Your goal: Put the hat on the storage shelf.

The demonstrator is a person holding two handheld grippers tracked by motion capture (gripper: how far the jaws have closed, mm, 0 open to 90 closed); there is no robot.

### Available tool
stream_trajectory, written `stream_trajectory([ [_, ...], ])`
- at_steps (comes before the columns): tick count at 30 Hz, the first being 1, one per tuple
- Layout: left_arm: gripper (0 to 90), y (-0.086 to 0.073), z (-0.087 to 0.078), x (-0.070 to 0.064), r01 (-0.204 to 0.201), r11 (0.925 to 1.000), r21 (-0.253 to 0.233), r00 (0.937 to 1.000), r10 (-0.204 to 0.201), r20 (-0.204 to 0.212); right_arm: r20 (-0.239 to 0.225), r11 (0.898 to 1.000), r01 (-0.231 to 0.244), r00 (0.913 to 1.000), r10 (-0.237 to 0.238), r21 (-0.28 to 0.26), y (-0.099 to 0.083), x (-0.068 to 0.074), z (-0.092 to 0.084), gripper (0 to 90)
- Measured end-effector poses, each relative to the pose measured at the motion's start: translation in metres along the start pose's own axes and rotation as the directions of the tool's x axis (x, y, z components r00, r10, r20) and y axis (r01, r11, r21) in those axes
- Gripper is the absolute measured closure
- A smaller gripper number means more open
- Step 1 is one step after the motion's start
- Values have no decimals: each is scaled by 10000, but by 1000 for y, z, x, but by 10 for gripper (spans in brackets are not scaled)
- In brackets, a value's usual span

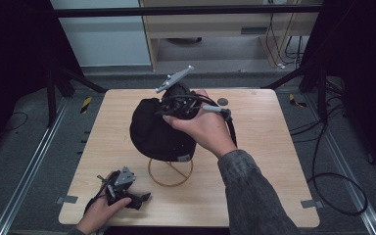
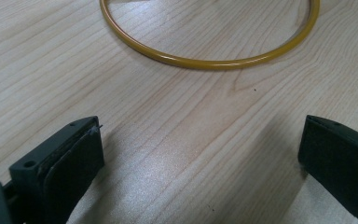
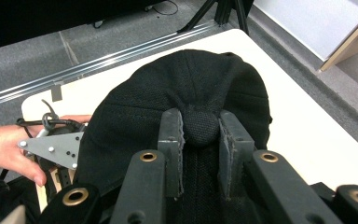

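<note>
Over the gold wire stand [image 1: 170, 172]: your right claw [image 3: 200, 128] pinches the black cap [image 1: 159, 129] by its top button.
Left claw [image 2: 200, 154] rests open on table [image 1: 254, 161], holding nothing. Risk: grip's tiny w/ only the button clamped, so a tug could slip it & cap drops or tips stand.

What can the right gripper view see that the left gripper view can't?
The right gripper view: a black cap, a bump of its fabric pinched by the right tool, plus the person's other hand and grey floor. The left gripper view: a yellow ring lying flat, ahead of the left tool, whose jaws stand wide apart. Both: the wooden table.
</note>
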State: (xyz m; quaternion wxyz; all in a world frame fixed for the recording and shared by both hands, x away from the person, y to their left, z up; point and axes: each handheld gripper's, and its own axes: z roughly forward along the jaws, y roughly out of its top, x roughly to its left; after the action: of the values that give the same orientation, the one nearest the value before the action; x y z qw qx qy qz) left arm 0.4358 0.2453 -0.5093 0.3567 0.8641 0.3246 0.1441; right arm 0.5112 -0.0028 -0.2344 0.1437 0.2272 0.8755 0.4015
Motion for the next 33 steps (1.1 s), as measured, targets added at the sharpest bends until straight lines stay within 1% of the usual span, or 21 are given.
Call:
stream_trajectory([
  [11,0,0,0,0,6,10000,2,10000,-6,3,-11,9996,-140,9999,140,253,-3,-1,3,736],
  [22,0,0,0,0,11,10000,-7,10000,-11,2,10,9989,-93,10000,93,465,0,0,8,732],
  [26,0,0,0,0,14,10000,-9,10000,-14,-3,28,9979,-76,10000,74,647,-1,0,10,724],
  [33,0,0,0,0,10,10000,17,10000,-10,1,68,9976,-134,9999,129,685,-2,-1,10,718],
])
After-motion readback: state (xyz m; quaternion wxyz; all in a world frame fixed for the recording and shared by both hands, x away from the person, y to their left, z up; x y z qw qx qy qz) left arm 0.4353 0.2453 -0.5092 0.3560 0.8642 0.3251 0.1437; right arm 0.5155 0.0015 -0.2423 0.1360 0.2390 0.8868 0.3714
